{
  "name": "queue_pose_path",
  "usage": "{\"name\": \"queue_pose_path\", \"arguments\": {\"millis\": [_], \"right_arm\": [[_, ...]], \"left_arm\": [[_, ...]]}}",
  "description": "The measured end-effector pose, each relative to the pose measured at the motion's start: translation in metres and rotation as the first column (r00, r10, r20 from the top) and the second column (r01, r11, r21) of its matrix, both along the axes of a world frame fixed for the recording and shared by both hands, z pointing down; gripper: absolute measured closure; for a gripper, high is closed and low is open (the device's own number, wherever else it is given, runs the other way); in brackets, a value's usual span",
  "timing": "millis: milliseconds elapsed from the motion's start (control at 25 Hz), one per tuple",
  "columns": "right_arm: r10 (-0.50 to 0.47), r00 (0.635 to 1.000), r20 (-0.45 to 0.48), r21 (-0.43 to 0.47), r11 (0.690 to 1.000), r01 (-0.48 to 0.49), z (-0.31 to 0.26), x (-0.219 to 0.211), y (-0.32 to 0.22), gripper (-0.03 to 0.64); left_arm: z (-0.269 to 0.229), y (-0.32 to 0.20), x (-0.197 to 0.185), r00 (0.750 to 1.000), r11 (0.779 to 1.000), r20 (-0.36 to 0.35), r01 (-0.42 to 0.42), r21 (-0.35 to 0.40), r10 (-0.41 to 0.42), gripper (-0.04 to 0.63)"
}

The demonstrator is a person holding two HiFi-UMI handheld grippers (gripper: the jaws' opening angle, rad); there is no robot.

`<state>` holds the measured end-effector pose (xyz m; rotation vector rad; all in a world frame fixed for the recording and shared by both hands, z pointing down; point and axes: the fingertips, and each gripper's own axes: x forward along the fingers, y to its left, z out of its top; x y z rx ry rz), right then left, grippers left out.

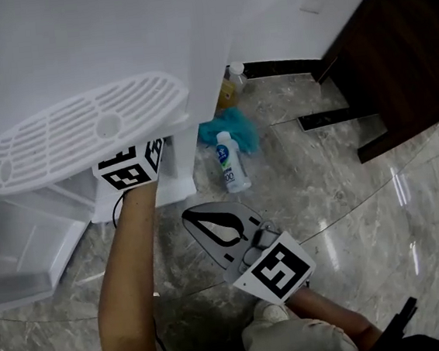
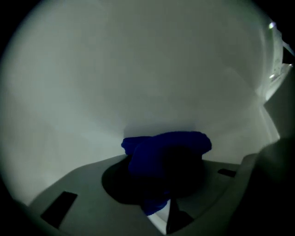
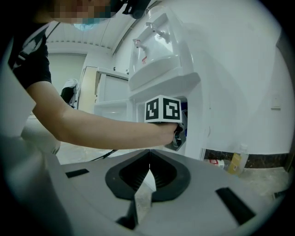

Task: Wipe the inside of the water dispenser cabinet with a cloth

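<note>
cloth (image 2: pixel 166 145), dark blue and bunched up, sits clamped in the left gripper (image 2: pixel 159 177), whose jaws are closed on it at a narrow gap, with a fold hanging down below them. the left gripper view shows the wad right up against the pale inner wall of the water dispenser cabinet (image 2: pixel 138 69); the light in there is dim, so i cannot tell whether fabric and wall actually touch. in the head view the left forearm reaches under the white slotted drip tray (image 1: pixel 82 131) and into the cabinet opening, so only this gripper's marker cube (image 1: pixel 129 168) shows outside, and the cabinet door (image 1: pixel 25 253) hangs open at the lower left. the right gripper (image 3: pixel 150 161) has its jaws pressed fully together with nothing between them; it hangs in the air outside the dispenser, low over the marble floor (image 1: pixel 346 196), touching nothing and facing the front of the unit and the reaching arm. on the floor beside the dispenser's base lie a teal rag (image 1: pixel 234 126) and, just in front of it, a white bottle (image 1: pixel 232 162) on its side, both apart from either gripper.
</note>
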<state>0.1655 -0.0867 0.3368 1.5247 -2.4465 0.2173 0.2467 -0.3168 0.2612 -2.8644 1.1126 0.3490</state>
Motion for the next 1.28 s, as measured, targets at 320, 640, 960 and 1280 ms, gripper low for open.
{"name": "queue_pose_path", "arguments": {"millis": [320,640,960,1280], "right_arm": [[0.016,0.995,0.095,-0.032,0.999,-0.013,0.006,-0.005,-0.003,0.618],[0.035,0.990,0.138,-0.051,0.998,-0.028,0.010,0.000,-0.001,0.618],[0.057,0.978,0.200,-0.058,0.997,-0.046,0.015,0.007,0.005,0.618],[0.086,0.963,0.256,-0.077,0.995,-0.068,0.025,0.018,0.008,0.618]], "left_arm": [[0.002,0.030,-0.009,0.999,1.000,-0.040,-0.015,-0.003,0.015,0.482],[0.001,-0.004,0.002,1.000,1.000,0.028,0.005,-0.017,-0.004,0.482],[0.014,0.025,-0.003,0.995,0.996,0.055,-0.082,0.022,0.081,0.482],[0.137,0.057,-0.017,0.924,0.976,0.325,-0.157,-0.151,0.199,0.480]]}}
